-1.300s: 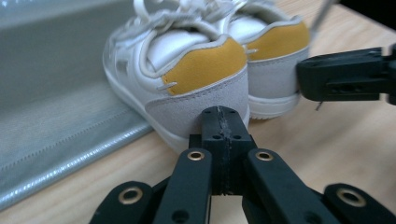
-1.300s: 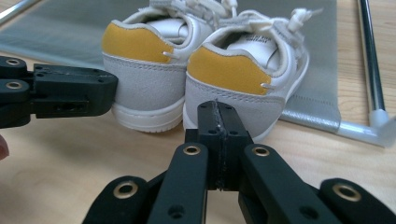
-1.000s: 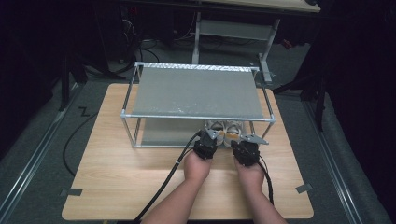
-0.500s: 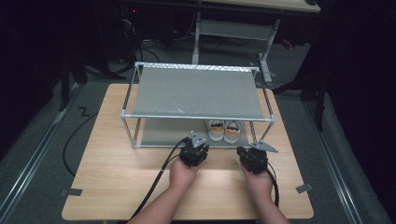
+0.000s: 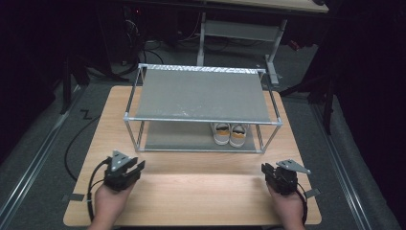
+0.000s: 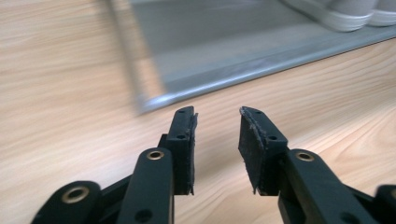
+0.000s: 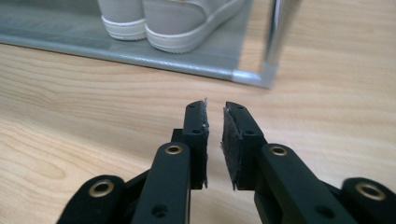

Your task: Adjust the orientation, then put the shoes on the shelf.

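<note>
Two shoes (image 5: 229, 133), pale grey uppers with white rubber soles, side by side and touching on the lower shelf of the rack (image 5: 201, 94), toward its right end, heels facing the person. In the right gripper view both heels (image 7: 161, 23) show just behind the shelf's front rail.

One rack: two tiers of flat grey fabric stretched on a silvery metal tube frame, box-shaped, standing on one light wooden table (image 5: 201, 189) with visible grain.

Two grippers, black, hard-edged. Left gripper (image 6: 217, 140) near the table's front left corner: jaws apart, have just been opening, nothing between them. Right gripper (image 7: 215, 140) near the front right: narrow gap, also just been opening, nothing between. Both well apart from the shoes.
</note>
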`<state>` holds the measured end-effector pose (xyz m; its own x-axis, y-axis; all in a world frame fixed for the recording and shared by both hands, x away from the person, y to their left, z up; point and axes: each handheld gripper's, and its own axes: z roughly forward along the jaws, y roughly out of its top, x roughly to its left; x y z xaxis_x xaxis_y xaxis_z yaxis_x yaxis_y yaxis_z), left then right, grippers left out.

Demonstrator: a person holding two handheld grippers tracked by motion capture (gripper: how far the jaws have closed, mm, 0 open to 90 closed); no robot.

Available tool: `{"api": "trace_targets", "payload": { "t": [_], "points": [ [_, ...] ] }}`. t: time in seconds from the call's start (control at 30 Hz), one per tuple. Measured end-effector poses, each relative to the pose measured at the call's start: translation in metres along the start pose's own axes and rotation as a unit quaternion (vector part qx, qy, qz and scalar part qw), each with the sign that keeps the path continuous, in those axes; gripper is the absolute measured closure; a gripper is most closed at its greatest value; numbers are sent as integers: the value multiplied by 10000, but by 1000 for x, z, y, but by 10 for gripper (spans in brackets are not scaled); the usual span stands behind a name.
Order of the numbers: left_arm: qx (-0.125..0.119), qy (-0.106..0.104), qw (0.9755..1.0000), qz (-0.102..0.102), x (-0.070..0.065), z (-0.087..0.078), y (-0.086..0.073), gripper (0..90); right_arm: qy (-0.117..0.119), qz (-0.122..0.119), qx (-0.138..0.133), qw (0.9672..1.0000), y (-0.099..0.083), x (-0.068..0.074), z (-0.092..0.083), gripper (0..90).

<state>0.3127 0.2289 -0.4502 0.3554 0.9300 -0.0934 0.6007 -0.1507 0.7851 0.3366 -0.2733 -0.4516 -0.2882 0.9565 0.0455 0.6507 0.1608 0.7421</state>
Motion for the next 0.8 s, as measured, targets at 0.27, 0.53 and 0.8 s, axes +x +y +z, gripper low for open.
{"api": "trace_targets", "payload": {
  "t": [0.27, 0.53, 0.8],
  "points": [
    [111, 33, 9997, -233, 35, -5, -20, 547, -136, -53, -21, 9999, -9, -1, -8, 738],
    [155, -239, 9996, -66, 17, -1, -21, 513, -74, 74, -47, 9999, -10, -3, -8, 736],
    [154, -232, 9996, -111, 13, -2, -22, 507, 34, -29, -88, 10000, -8, -1, -7, 736]
  ]
}}
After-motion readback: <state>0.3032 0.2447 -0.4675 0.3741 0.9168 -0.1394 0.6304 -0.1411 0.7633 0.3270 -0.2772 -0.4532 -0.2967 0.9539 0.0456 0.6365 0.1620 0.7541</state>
